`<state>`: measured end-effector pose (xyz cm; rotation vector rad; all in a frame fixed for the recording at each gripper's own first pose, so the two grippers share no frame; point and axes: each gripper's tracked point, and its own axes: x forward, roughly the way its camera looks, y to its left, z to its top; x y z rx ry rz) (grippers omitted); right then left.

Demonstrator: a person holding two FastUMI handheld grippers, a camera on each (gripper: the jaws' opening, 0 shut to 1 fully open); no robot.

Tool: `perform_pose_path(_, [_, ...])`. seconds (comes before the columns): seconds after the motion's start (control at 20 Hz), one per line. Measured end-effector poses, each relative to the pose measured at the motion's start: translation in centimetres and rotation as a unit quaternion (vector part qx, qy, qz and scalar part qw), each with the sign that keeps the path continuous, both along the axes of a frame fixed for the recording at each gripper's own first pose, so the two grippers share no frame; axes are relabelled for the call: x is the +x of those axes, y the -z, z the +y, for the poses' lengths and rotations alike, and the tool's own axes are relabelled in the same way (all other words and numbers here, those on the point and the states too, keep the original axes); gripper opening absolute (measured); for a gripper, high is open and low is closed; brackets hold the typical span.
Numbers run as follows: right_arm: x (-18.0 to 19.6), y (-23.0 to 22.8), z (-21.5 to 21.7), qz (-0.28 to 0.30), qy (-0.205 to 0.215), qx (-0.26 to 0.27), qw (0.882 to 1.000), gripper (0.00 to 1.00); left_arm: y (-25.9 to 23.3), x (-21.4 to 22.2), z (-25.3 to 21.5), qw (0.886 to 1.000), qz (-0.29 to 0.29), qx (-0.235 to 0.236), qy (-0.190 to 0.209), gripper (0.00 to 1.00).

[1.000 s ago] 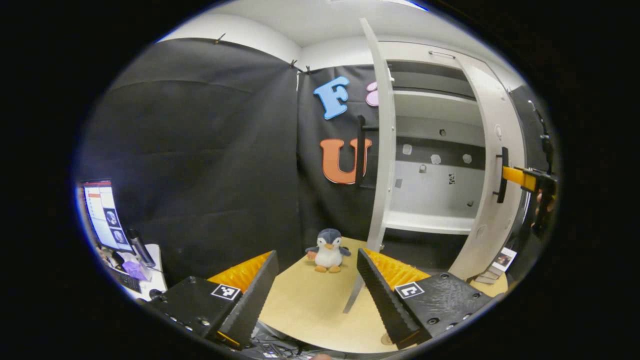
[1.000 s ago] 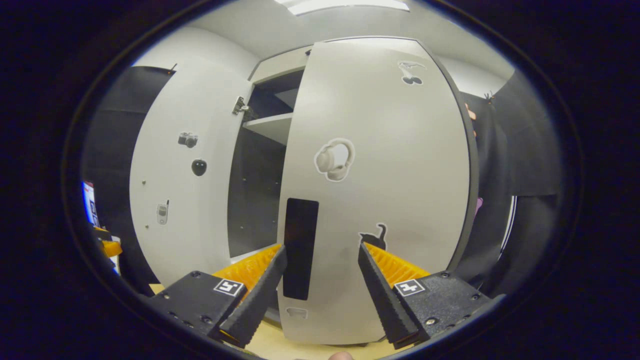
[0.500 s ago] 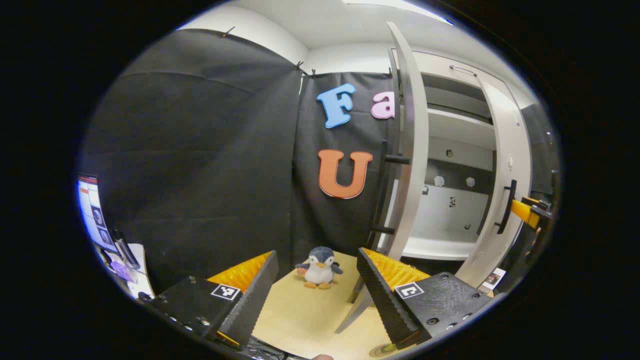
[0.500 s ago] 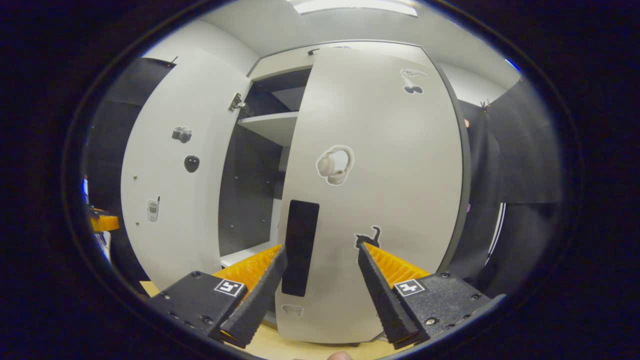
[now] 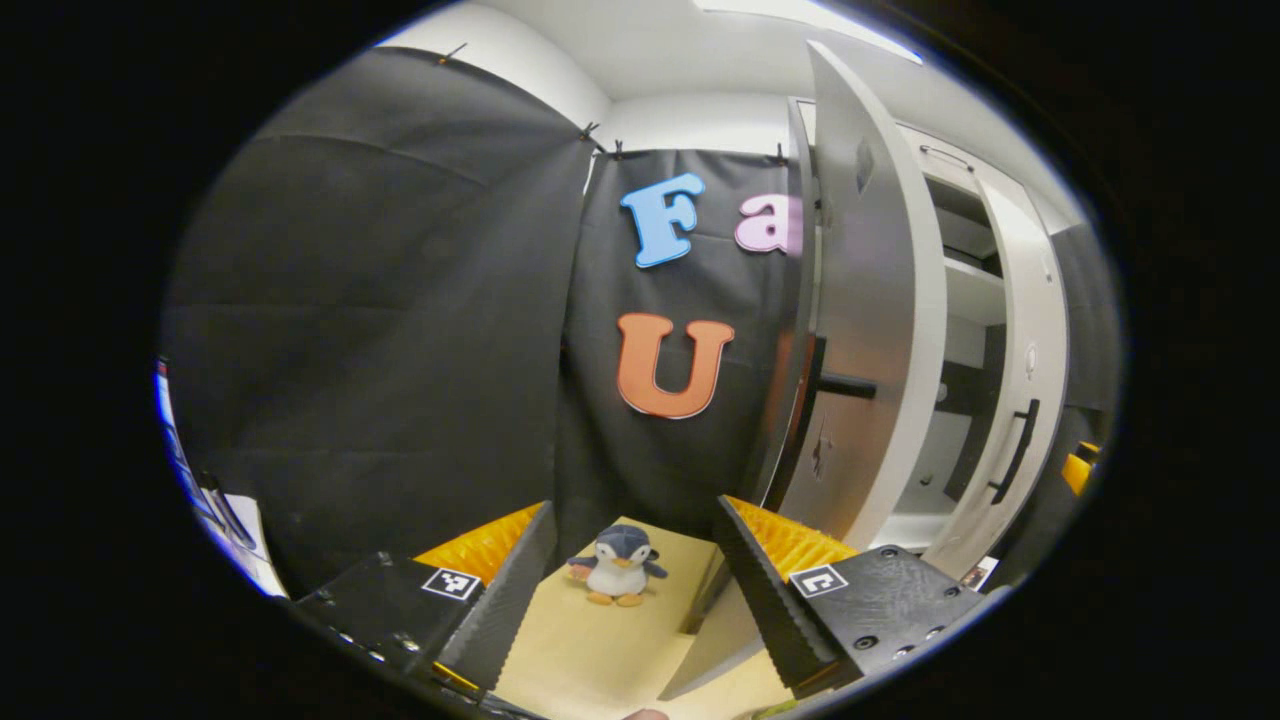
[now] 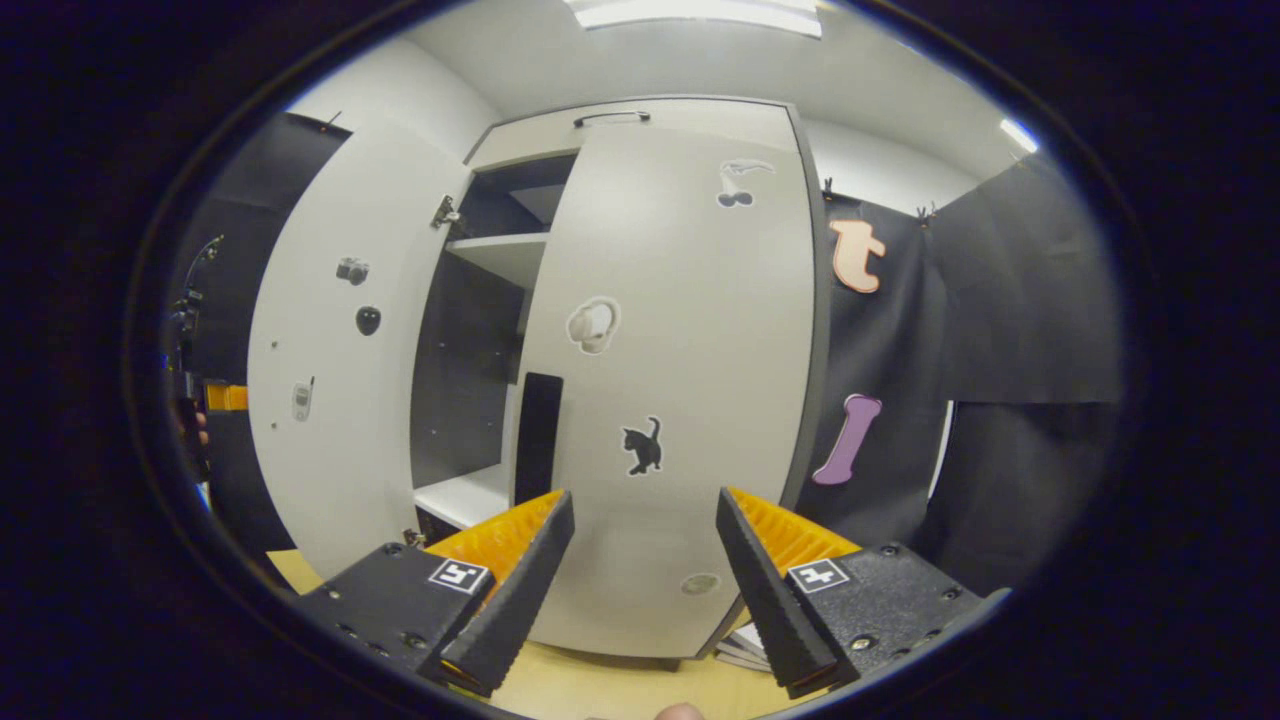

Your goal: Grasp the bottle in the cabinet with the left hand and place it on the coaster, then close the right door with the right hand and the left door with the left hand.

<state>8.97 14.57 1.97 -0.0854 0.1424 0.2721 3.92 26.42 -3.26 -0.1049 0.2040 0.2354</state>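
Risk: white sticker-covered right door [image 6: 690, 400] at centre frame could rebound ajar | right gripper [image 6: 640, 590] gaped, empty | left gripper [image 5: 630, 590] likewise | grey left door [image 5: 860, 380] right of centre, unclosed.

Left door [image 5: 860, 330] hides most cabinet interior; monitor [image 5: 170, 440] cut off at frame's left edge; other gripper [image 6: 215, 397] tiny, far left.

The right door [image 6: 690, 400], at the centre of the right gripper view, is showing a smooth, matt painted face. In the left gripper view the left door [image 5: 865, 330] is looking faintly glossy, the penguin toy [image 5: 615, 565] at bottom centre soft plush, on a smooth matt wood-look table [image 5: 590, 650].
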Motion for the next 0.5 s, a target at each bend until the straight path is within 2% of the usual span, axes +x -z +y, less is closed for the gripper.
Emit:
perform_pose_path(0.05, [-0.2, 0.0, -0.8, 0.001, 0.008, -0.002, 1.0, 0.94, -0.6, 0.5, 0.1, 1.0, -0.005, 0.006, 0.002, 0.96])
perform_pose_path(0.1, [-0.4, 0.2, -1.3, 0.002, 0.013, -0.003, 1.0, 0.94, -1.2, 0.8, 0.1, 1.0, -0.01, 0.009, 0.005, 1.0])
perform_pose_path(0.2, [-0.9, 0.6, -2.5, 0.009, 0.023, -0.001, 1.0, 0.94, -1.9, 0.9, -0.1, 1.0, -0.01, 0.011, 0.01, 0.99])
perform_pose_path(0.5, [-2.2, 1.0, -4.1, 0.016, 0.026, 0.007, 0.999, 0.94, -2.7, 0.7, -0.8, 0.997, -0.001, 0.075, 0.009, 0.93])
